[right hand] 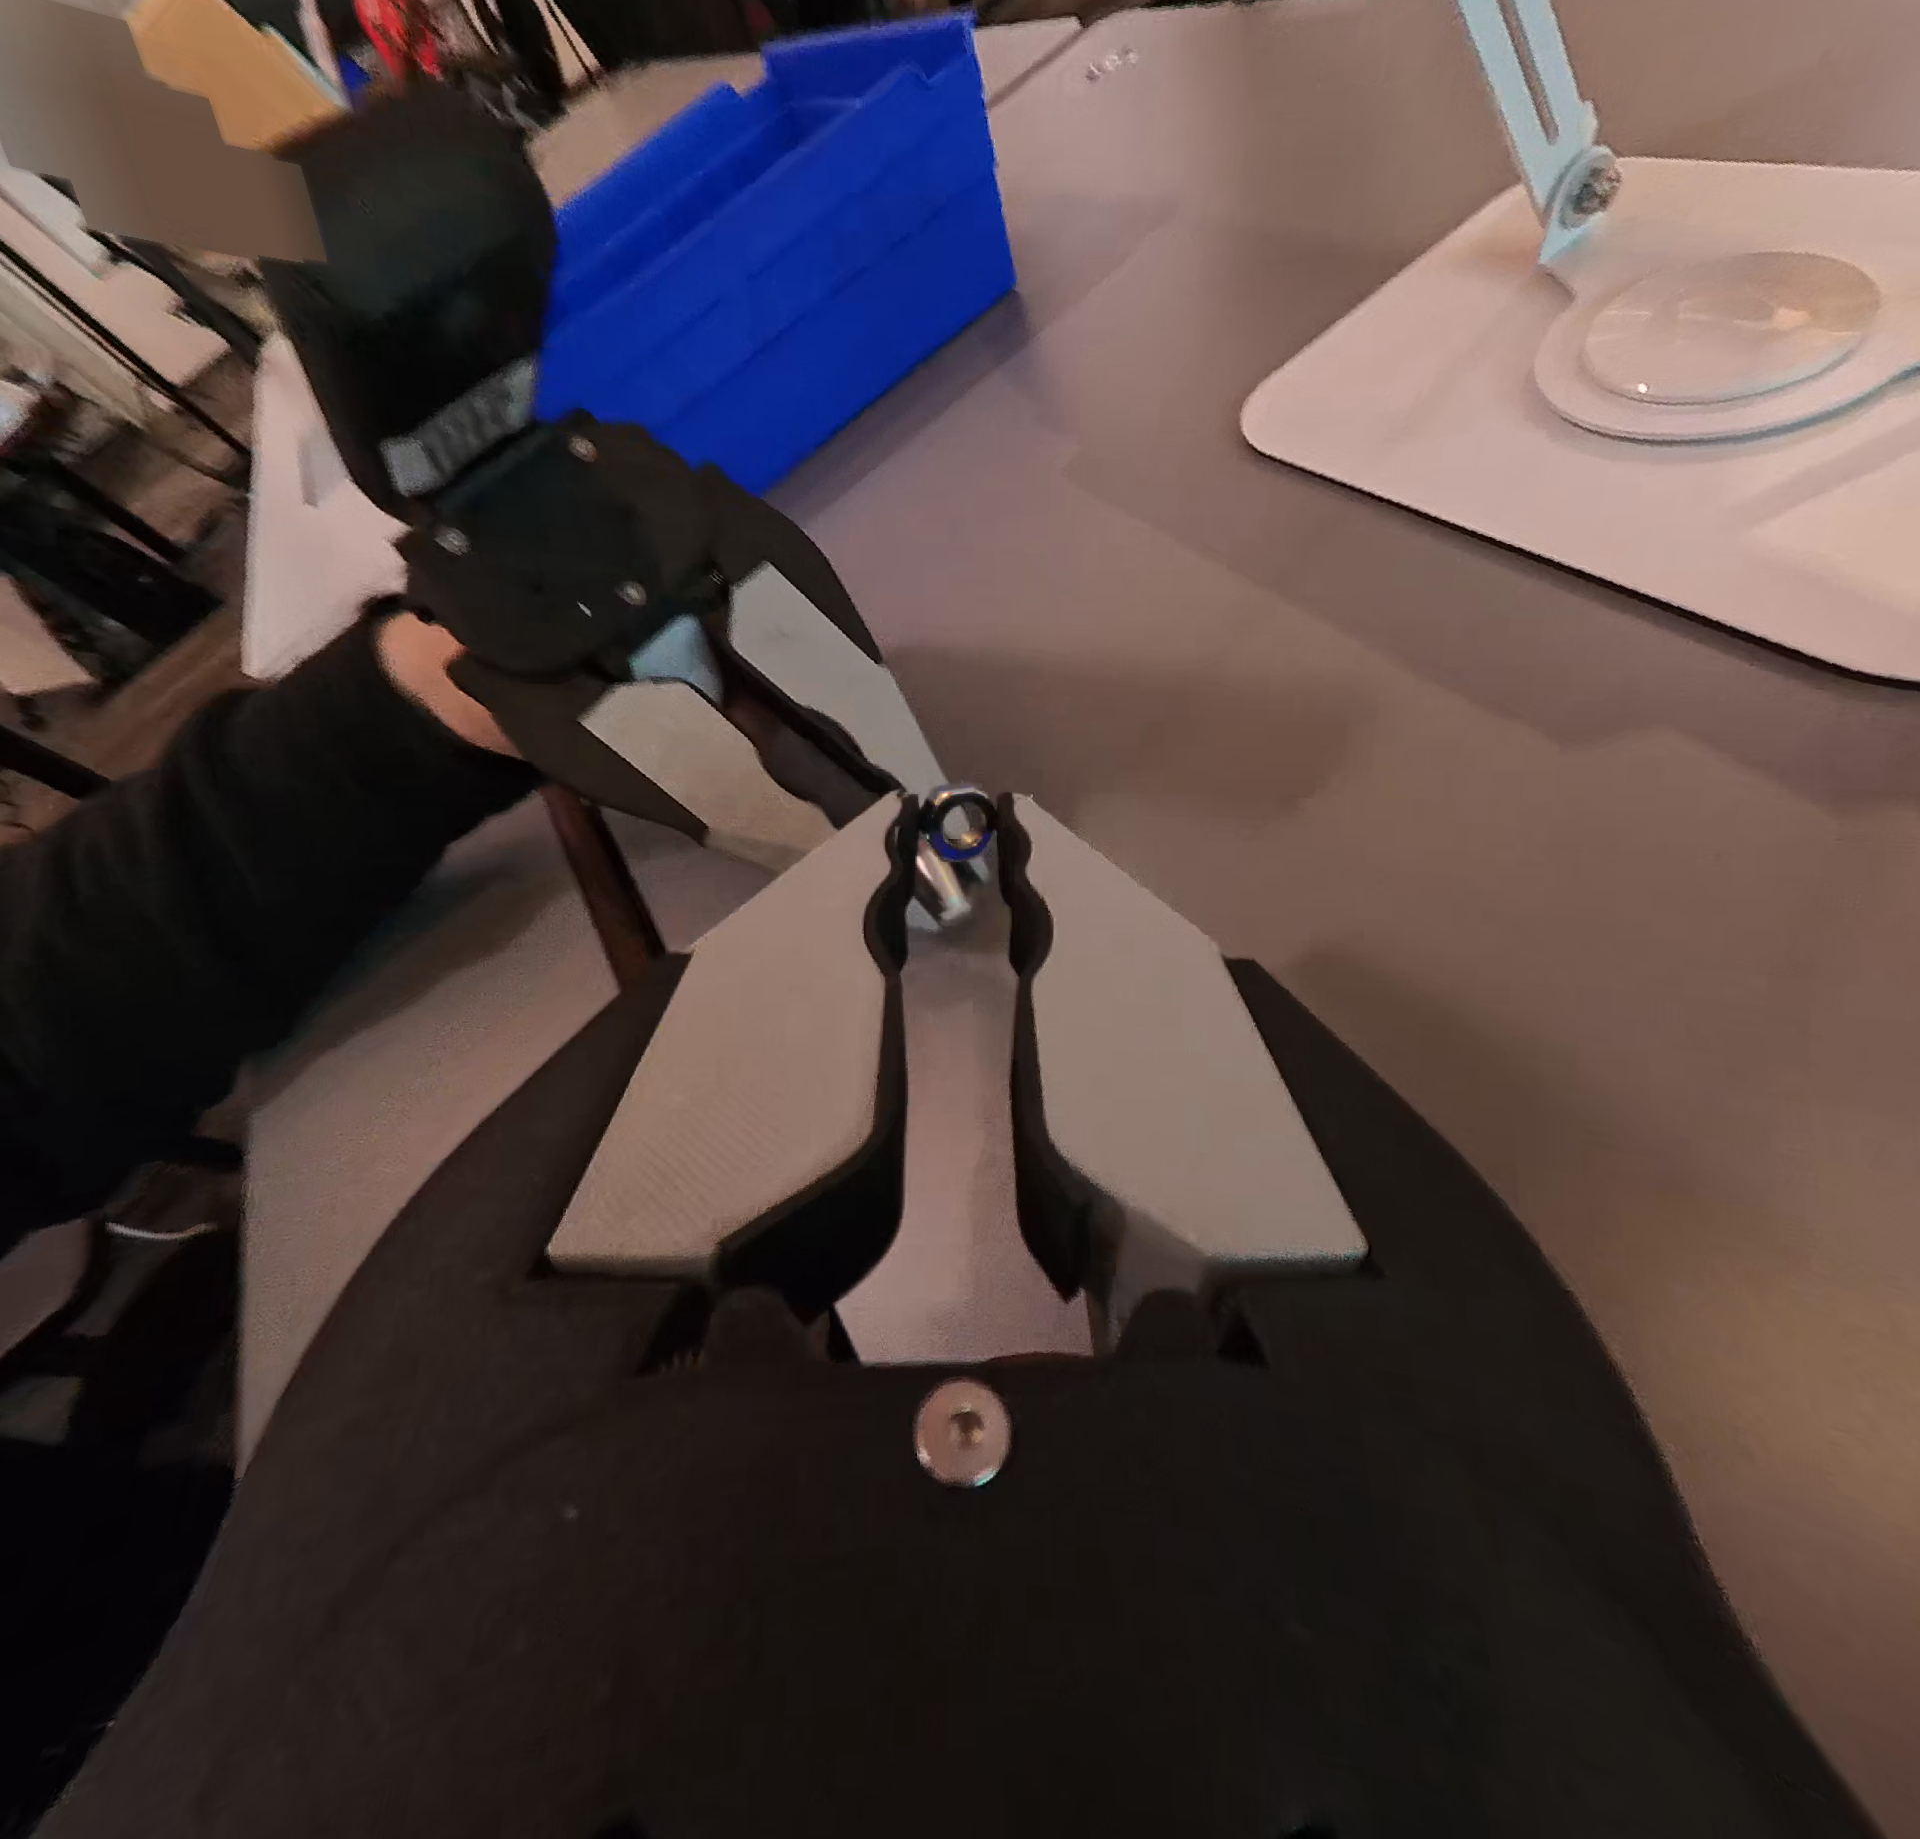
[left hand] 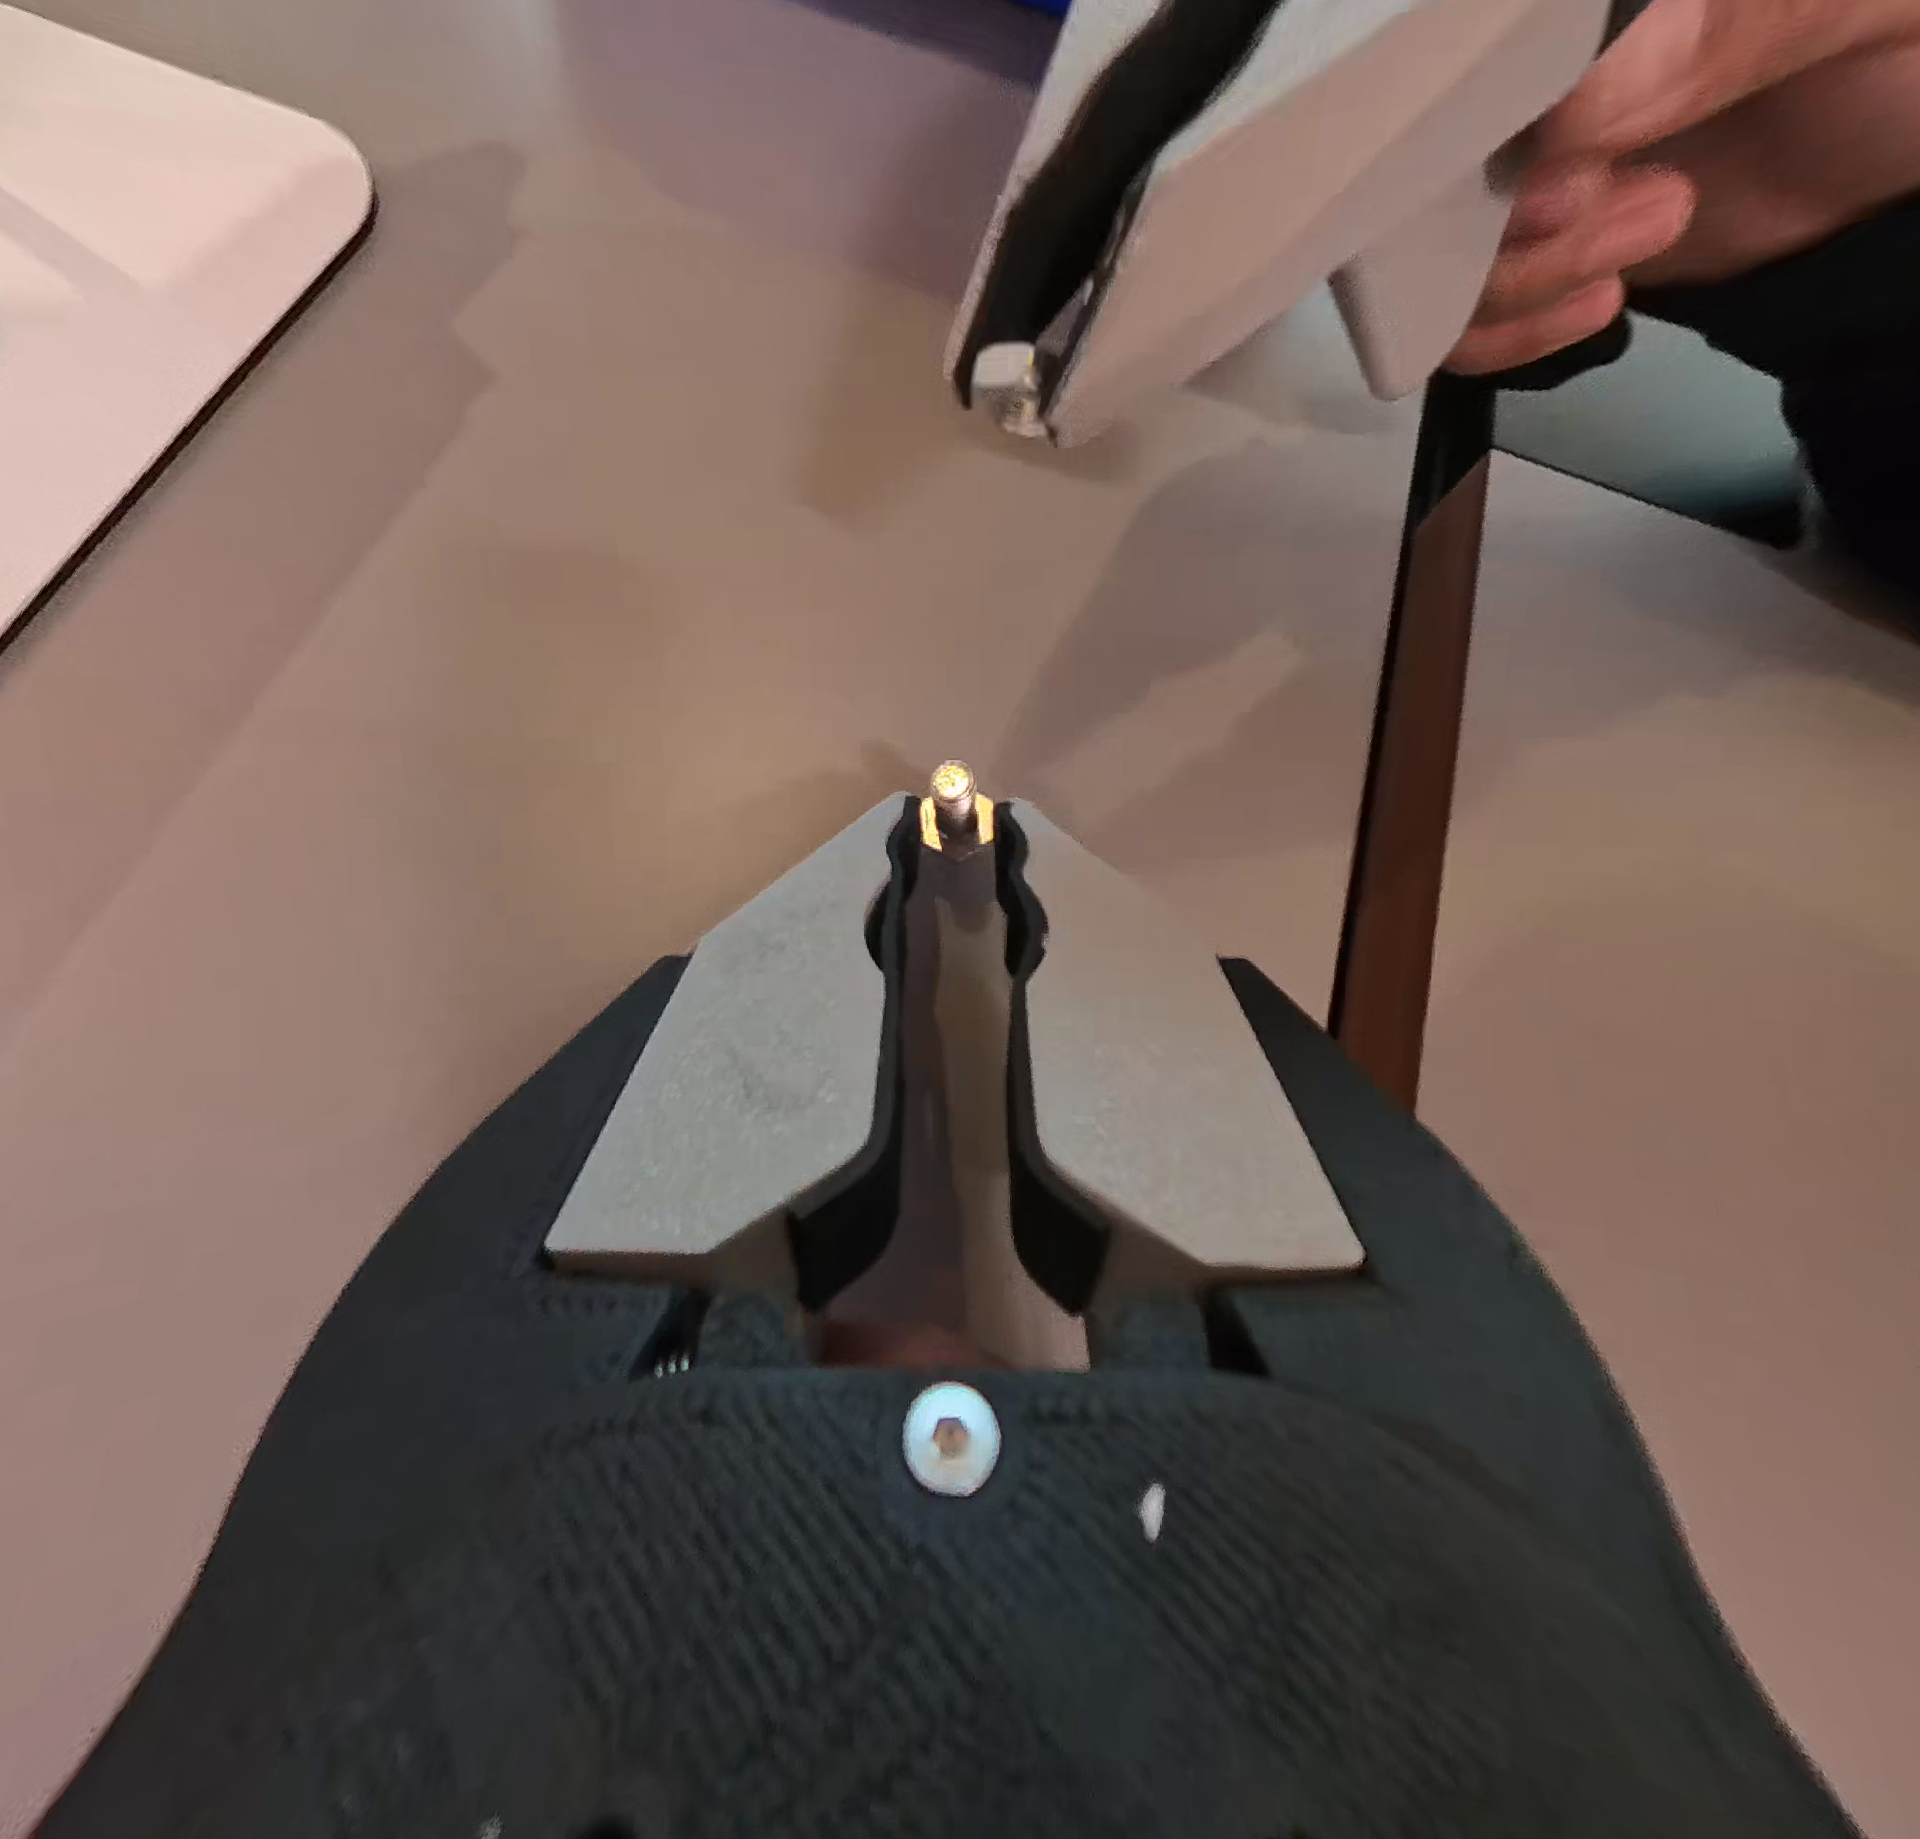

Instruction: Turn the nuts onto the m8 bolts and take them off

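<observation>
My left gripper (left hand: 953, 815) is shut on a silver M8 bolt (left hand: 953, 787). The bolt's threaded end sticks out forward past the fingertips, above the tan table (left hand: 623, 594). My right gripper (right hand: 958, 821) is shut on a silver hex nut (right hand: 938, 808), whose hole faces the camera. In the left wrist view the right gripper (left hand: 1010, 392) hangs up and to the right of the bolt with the nut (left hand: 1000, 376) at its tip, well apart from the bolt. In the right wrist view the left gripper (right hand: 748, 709) reaches in from the left. A silver piece (right hand: 935, 901) shows just below the nut, likely the bolt.
A blue bin (right hand: 790, 251) stands at the back of the table. A white stand base (right hand: 1558, 459) with a tilted arm (right hand: 1507, 64) lies at the right, and its corner shows in the left wrist view (left hand: 156, 262). A dark gap (left hand: 1403, 750) splits the tabletops. A hand (left hand: 1714, 148) holds the right gripper.
</observation>
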Demonstrator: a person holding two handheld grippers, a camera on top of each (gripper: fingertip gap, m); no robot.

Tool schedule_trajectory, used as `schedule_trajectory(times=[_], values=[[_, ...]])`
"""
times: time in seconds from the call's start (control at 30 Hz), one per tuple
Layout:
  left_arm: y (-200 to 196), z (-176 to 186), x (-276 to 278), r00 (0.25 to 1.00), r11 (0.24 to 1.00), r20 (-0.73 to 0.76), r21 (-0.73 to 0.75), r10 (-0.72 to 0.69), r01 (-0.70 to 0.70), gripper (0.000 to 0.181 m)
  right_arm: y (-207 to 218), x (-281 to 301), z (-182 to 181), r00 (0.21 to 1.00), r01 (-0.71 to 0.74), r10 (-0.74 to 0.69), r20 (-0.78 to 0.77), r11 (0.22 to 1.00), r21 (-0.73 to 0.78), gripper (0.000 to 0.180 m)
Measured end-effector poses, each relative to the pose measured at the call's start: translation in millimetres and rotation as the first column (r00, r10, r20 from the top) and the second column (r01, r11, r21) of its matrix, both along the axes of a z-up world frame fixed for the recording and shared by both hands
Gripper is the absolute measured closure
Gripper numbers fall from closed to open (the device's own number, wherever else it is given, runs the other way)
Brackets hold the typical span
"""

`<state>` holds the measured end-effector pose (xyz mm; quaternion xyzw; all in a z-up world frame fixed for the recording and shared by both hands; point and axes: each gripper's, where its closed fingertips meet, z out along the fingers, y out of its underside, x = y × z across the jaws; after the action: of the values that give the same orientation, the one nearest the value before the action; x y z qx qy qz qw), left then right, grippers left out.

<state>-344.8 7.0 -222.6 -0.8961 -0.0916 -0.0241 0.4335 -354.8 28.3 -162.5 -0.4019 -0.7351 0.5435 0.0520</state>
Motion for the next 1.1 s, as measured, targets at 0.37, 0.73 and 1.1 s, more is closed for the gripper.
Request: schedule_trajectory(times=[0.37,0.73,1.1], values=[[-11,-2,4,0.999,0.998,-0.043,-0.051,0.03,-0.032,0.168,12,2,-73,0.998,-0.024,-0.004,0.055,0.866,0.499,0.167],[-13,-4,4,0.998,0.998,-0.054,-0.057,0.033,-0.036,0.168,4,5,-55,0.998,-0.045,0.029,0.05,0.932,0.36,0.167],[-12,-7,5,0.998,0.997,-0.065,-0.077,0.026,-0.031,0.168,10,1,-67,0.999,-0.016,-0.005,0.048,0.903,0.429,0.158]])
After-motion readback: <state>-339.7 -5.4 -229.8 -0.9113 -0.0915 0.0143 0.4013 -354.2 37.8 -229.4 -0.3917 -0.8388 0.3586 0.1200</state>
